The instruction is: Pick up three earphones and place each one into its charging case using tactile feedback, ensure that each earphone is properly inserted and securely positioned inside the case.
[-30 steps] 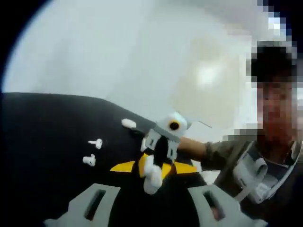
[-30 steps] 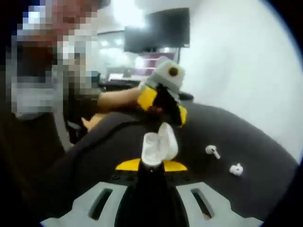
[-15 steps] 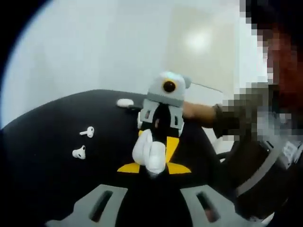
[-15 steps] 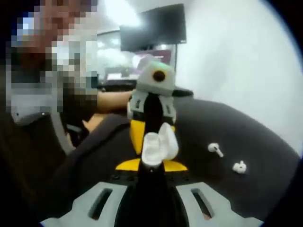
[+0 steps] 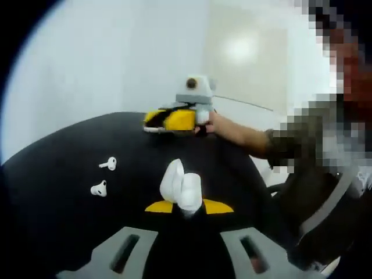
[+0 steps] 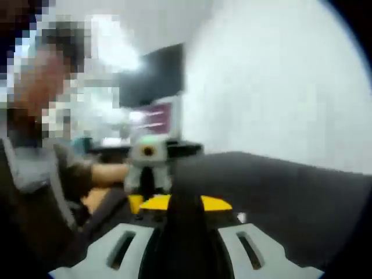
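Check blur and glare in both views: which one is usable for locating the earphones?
Left gripper view: mostly sharp. The charging case and two earphones read cleanly against the black table, with a soft glare patch on the wall and fisheye bending of the table edge. Right gripper view: motion-blurred throughout, lights blown out at upper left, the left gripper smeared. The left gripper view looks like the usable one.
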{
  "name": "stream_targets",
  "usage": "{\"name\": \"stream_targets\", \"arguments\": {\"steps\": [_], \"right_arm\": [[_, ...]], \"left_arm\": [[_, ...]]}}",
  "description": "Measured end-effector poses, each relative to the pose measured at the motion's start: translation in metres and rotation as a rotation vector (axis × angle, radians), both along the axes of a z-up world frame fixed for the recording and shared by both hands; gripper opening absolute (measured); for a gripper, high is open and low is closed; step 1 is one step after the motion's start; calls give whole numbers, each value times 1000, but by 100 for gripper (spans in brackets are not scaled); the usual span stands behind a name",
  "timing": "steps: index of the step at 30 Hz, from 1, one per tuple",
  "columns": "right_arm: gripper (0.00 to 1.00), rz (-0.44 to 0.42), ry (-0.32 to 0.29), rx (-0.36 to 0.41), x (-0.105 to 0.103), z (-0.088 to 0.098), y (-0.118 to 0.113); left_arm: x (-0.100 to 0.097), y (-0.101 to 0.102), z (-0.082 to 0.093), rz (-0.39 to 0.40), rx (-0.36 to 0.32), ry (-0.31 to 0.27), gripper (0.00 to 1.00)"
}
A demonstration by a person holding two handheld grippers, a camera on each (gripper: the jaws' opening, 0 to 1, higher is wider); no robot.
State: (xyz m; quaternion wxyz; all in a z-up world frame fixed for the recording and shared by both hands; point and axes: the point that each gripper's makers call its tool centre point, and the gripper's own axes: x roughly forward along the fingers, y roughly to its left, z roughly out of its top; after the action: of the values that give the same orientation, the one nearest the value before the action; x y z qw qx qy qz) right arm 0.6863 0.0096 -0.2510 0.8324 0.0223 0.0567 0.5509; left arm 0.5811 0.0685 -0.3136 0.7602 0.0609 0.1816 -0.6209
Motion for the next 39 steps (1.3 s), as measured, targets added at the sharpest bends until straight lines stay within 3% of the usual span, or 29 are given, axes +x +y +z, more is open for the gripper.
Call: {"name": "stream_targets", "arguments": {"steps": [2,6,9,11,13,15,18,20,22,25,30,34,35,38,39], "right_arm": [[19,-135,102,-38,22,-11,-11],[19,-311,297,-80,42,-28,-21],[19,-296,378,-108,38,-38,-6],[18,-323,495,-50,37,-41,8],[17,-331,567,-22,38,-42,16],[13,-336,523,-59,39,-44,23],[6,-411,460,-186,46,-56,17],[7,-410,459,-176,46,-55,18],[7,-401,511,-149,44,-56,21],[8,-413,528,-145,43,-57,21],[10,-433,501,-131,37,-50,20],[16,-427,492,-164,39,-59,24],[16,-424,478,-175,40,-61,25],[16,-398,361,-268,43,-67,26],[16,-401,343,-259,43,-66,28]], "left_arm": [[0,0,0,-1,1,-13,13],[2,0,0,6,10,-24,13],[3,0,0,9,12,-27,14],[4,0,0,12,15,-22,14],[4,0,0,14,20,-28,14],[4,0,-1,16,23,-31,14],[6,3,-1,16,28,-44,14],[5,1,-1,16,31,-49,14],[3,0,-1,17,34,-51,14],[1,-3,-2,14,42,-65,14],[-1,-6,-2,17,48,-71,14],[-1,-8,-3,17,52,-78,14],[-1,-8,-3,18,51,-76,14],[-1,-8,-3,19,46,-70,14],[-1,-8,-3,20,46,-66,14]]}}
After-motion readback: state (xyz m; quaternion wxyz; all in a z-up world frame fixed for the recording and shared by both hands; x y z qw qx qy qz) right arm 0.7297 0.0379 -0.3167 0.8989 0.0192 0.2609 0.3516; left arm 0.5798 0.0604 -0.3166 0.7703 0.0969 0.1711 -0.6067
